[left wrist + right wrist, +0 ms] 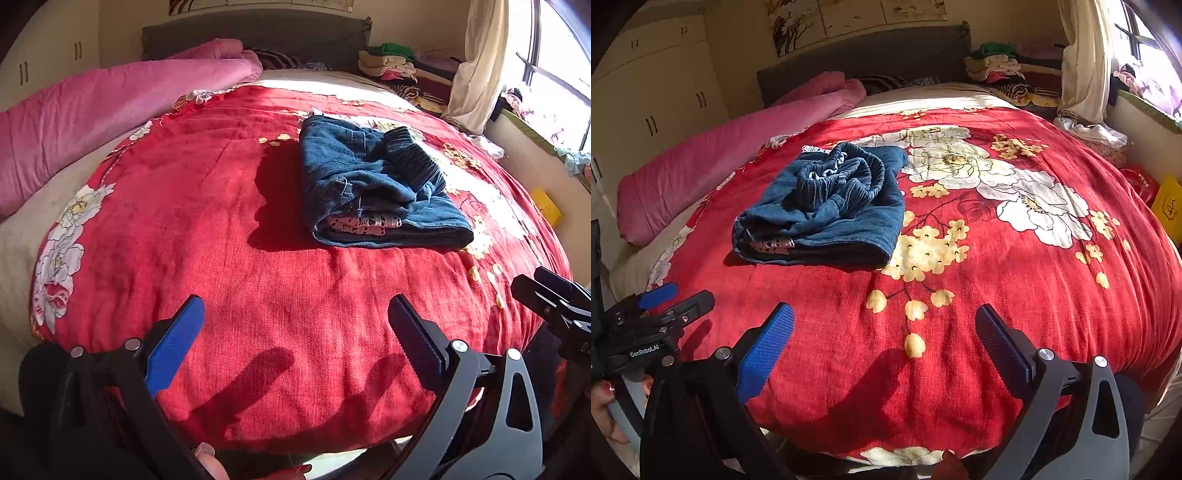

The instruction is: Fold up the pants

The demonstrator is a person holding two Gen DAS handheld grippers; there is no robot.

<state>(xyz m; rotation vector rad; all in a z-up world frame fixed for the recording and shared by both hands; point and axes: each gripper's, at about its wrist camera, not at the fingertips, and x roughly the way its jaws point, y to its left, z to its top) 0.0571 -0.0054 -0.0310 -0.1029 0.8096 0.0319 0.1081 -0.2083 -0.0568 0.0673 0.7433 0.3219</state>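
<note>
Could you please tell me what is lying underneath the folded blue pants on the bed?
The pants lie on the red floral blanket. A pink patterned layer shows inside their front fold; the blanket directly beneath them is covered.

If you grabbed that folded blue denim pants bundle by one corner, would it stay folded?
Probably not: the folded blue denim pants look soft, in loose layers, so they'd likely flop open. The bunched waistband would probably sag.

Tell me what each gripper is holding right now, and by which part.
Nothing. The left gripper and right gripper are both open and empty; the folded pants lie untouched on the bed.
</note>
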